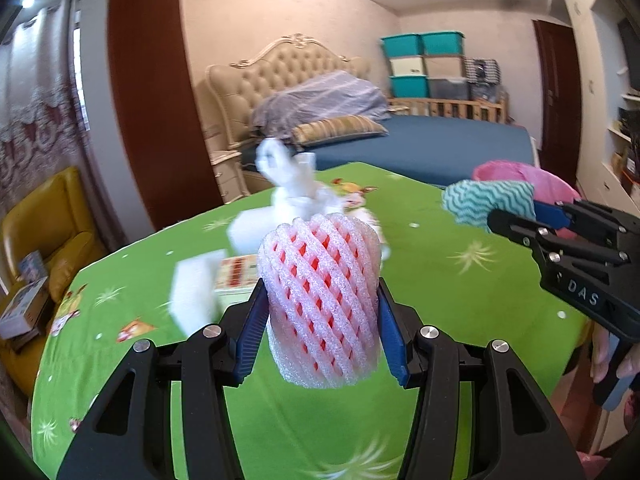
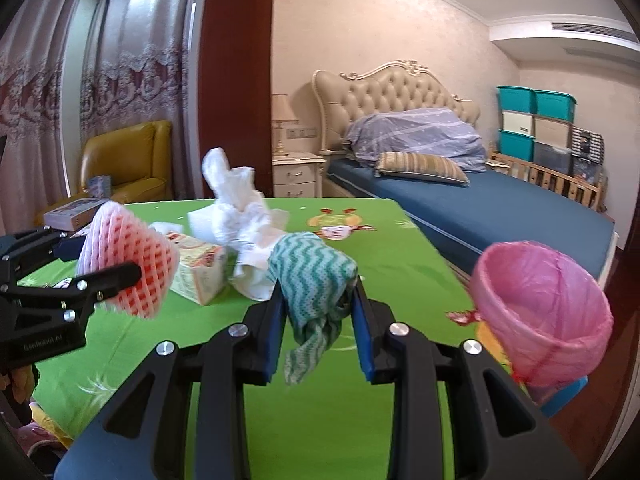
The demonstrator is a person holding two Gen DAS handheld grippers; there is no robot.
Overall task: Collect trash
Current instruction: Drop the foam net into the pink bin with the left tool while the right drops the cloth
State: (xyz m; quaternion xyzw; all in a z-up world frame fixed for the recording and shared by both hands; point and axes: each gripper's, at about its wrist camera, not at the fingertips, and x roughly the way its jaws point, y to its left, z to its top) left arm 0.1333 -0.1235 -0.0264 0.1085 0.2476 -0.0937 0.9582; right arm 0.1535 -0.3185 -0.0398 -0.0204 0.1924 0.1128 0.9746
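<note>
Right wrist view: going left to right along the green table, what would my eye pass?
left gripper holding a pink foam net → small carton → crumpled white bag → green wavy cloth pinched in the right gripper → pink-lined bin.

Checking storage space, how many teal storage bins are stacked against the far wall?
3: two teal bins side by side on top, one lower left. Others may be hidden.

right gripper (image 2: pixel 318 300) clamping cloth (image 2: pixel 312 276), pink-lined bin (image 2: pixel 540 320) beside
</note>
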